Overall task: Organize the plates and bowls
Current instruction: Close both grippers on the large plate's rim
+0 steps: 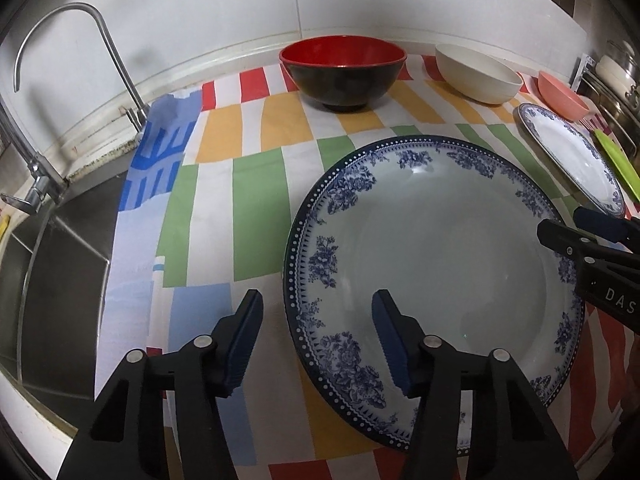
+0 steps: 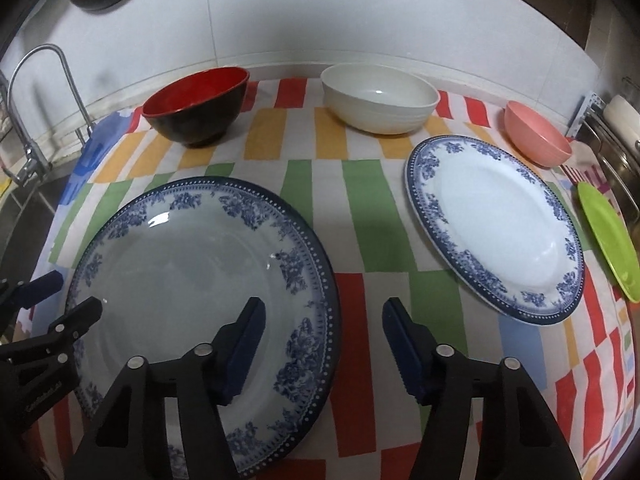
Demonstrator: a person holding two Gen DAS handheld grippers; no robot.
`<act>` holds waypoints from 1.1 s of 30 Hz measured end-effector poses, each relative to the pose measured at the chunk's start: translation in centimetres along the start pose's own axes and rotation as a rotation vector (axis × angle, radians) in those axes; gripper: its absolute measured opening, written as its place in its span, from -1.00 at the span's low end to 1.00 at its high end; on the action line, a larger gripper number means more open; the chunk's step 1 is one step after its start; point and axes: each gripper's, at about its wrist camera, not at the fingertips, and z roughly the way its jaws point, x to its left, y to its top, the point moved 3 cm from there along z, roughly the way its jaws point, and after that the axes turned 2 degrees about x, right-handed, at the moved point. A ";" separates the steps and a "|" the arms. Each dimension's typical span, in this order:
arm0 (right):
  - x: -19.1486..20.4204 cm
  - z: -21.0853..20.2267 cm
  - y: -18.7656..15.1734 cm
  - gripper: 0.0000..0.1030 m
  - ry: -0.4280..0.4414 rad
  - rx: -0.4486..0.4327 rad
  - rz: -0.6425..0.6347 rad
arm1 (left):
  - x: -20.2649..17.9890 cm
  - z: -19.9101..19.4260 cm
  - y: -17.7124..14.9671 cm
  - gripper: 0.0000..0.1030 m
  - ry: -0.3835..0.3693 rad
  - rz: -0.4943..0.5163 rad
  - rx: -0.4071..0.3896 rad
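Left gripper [image 1: 318, 340] stands wide, holding nothing, at the lower centre of its frame; its right finger overlaps the left rim of the large blue-patterned plate [image 1: 436, 276], its left finger is over the striped cloth [image 1: 256, 200]. Right gripper [image 2: 324, 344] is likewise wide and empty at the lower centre of its frame, straddling that plate's right rim — one finger over the plate, one over the cloth.

Surface: the cloth, in red, orange, green and blue blocks, covers a counter. The large plate lies flat at lower left of the right wrist frame; a smaller blue-rimmed plate [image 2: 496, 224] lies at centre right, well apart. Along the top stand a red-and-black bowl [image 2: 196, 106], a cream bowl [image 2: 380, 98] and a pink bowl [image 2: 536, 134]. A green plate [image 2: 610, 236] sits at the right edge.

Room: white tiled wall [image 1: 240, 8] behind — steel sink [image 1: 60, 264] and tap [image 1: 80, 48] at left of the left wrist frame.
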 end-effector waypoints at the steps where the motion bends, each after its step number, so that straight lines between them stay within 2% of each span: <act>1: 0.1 0.0 0.0 0.17 0.003 0.002 -0.002 | 0.0 0.1 0.0 0.02 -0.001 -0.001 0.002; 10: 0.3 1.0 0.1 -0.13 0.027 0.045 -0.004 | -0.2 0.2 0.2 0.01 -0.006 -0.001 0.009; 14: 0.4 1.1 0.1 -0.21 0.035 0.048 -0.004 | -0.2 0.4 0.4 -0.09 -0.042 -0.014 0.018; 16: 0.5 1.1 0.1 -0.27 0.039 0.048 -0.010 | -0.3 0.4 0.4 -0.11 -0.037 -0.018 0.013; 20: 0.6 1.0 0.0 -0.28 0.036 0.046 -0.013 | -0.1 0.3 0.4 -0.26 -0.020 -0.031 0.014; 27: 1.1 0.1 0.4 -0.30 0.016 0.005 -0.050 | 1.1 -0.7 0.3 -0.28 -0.011 -0.085 -0.007; 33: 2.5 -0.6 1.4 -0.30 0.031 -0.020 -0.084 | 3.2 -1.6 0.0 -0.28 0.018 -0.154 -0.006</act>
